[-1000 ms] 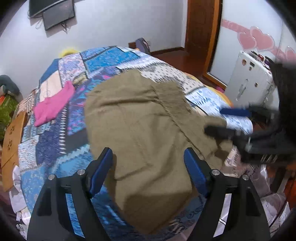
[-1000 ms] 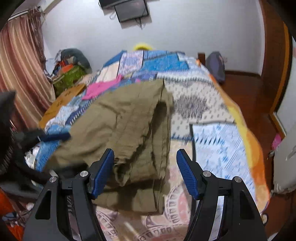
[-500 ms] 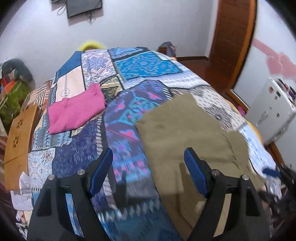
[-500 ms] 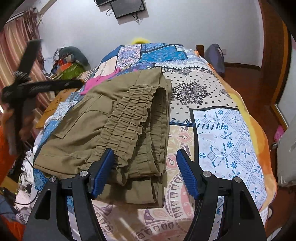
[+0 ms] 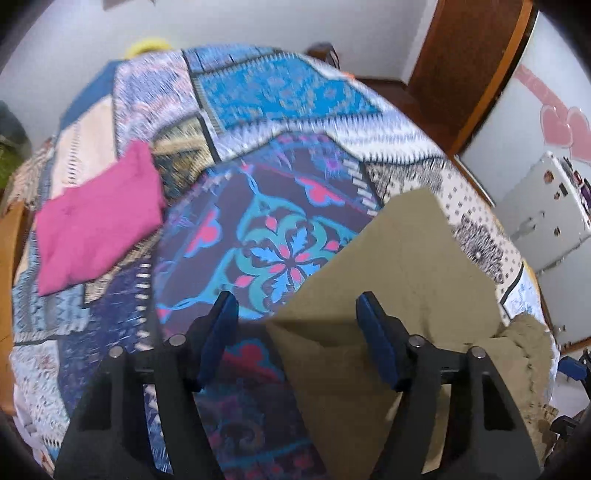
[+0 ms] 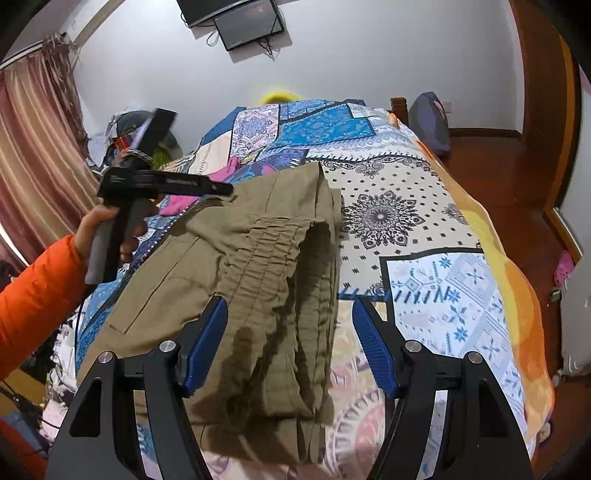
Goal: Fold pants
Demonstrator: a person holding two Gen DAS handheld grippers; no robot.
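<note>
The olive-brown cotton pants (image 5: 399,280) lie at 4 o'clock on the patchwork-quilted bed (image 5: 266,236) in the left view, left claw (image 5: 297,332) apart and empty. In the right view they look folded already, gathered waistband uppermost; right claw (image 6: 290,343) apart, perhaps only smoothing remains.

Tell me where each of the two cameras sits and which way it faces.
Left wrist view: rides the left gripper, above the bed, facing along the patchwork quilt toward the far wall; its own open jaws show, over a corner of the olive pants.
Right wrist view: rides the right gripper at the near end of the bed, facing the wall-mounted screen; its open jaws, the orange sleeve and the hand on the left gripper's handle show.
Shared: pants, quilt, pink garment.
</note>
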